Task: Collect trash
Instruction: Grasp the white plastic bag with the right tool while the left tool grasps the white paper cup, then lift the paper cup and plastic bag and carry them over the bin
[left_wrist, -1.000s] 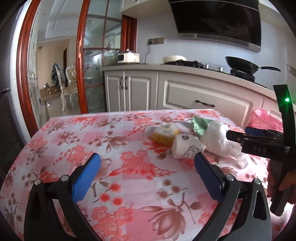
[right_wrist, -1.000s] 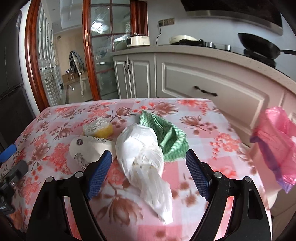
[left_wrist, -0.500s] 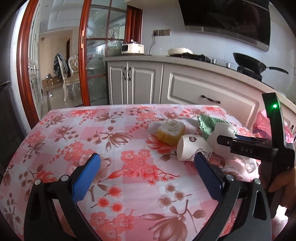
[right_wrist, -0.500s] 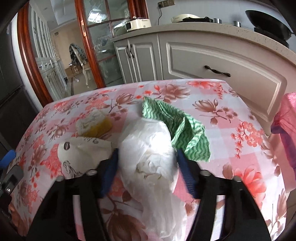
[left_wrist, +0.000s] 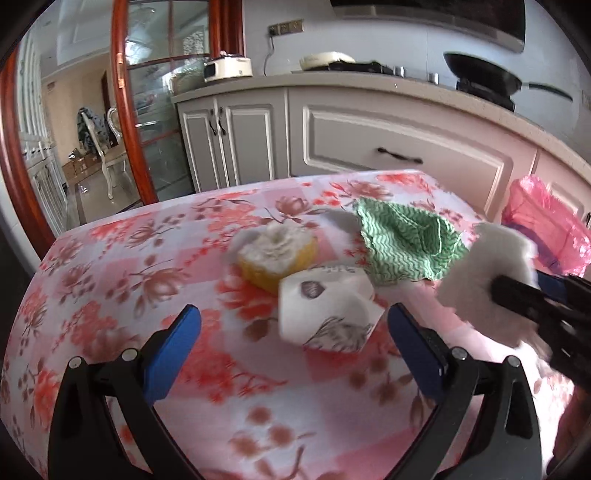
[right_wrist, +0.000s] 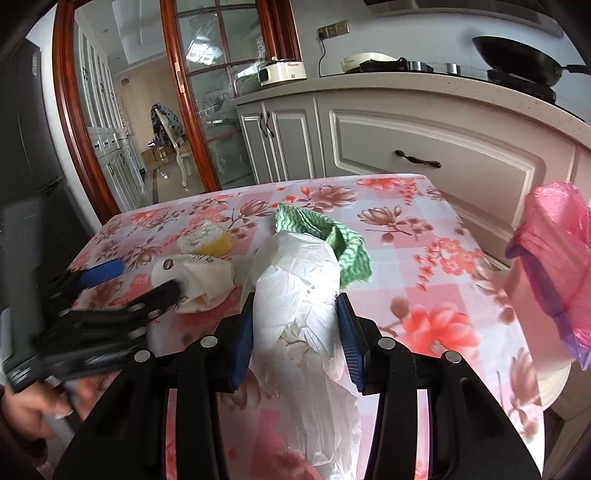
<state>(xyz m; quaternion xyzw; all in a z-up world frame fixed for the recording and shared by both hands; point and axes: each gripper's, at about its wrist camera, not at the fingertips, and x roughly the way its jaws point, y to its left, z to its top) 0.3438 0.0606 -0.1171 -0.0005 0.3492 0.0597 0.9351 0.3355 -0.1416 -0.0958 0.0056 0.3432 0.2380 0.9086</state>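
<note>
My right gripper (right_wrist: 295, 336) is shut on a crumpled white plastic bag (right_wrist: 299, 291) and holds it above the floral table; it also shows at the right of the left wrist view (left_wrist: 484, 273). My left gripper (left_wrist: 291, 347) is open, with a crushed white paper cup (left_wrist: 325, 314) lying on the table just ahead between its fingers; the cup also shows in the right wrist view (right_wrist: 199, 277). A yellow cake piece with cream (left_wrist: 277, 254) and a green patterned cloth (left_wrist: 406, 240) lie behind the cup.
A bin lined with a pink bag (right_wrist: 554, 273) stands off the table's right edge. Grey kitchen cabinets (left_wrist: 369, 140) run behind the table (left_wrist: 110, 280). A glass door with a red frame (right_wrist: 177, 110) is at the left.
My right gripper closed on the white bag and lifted it. My left gripper moved forward toward the paper cup.
</note>
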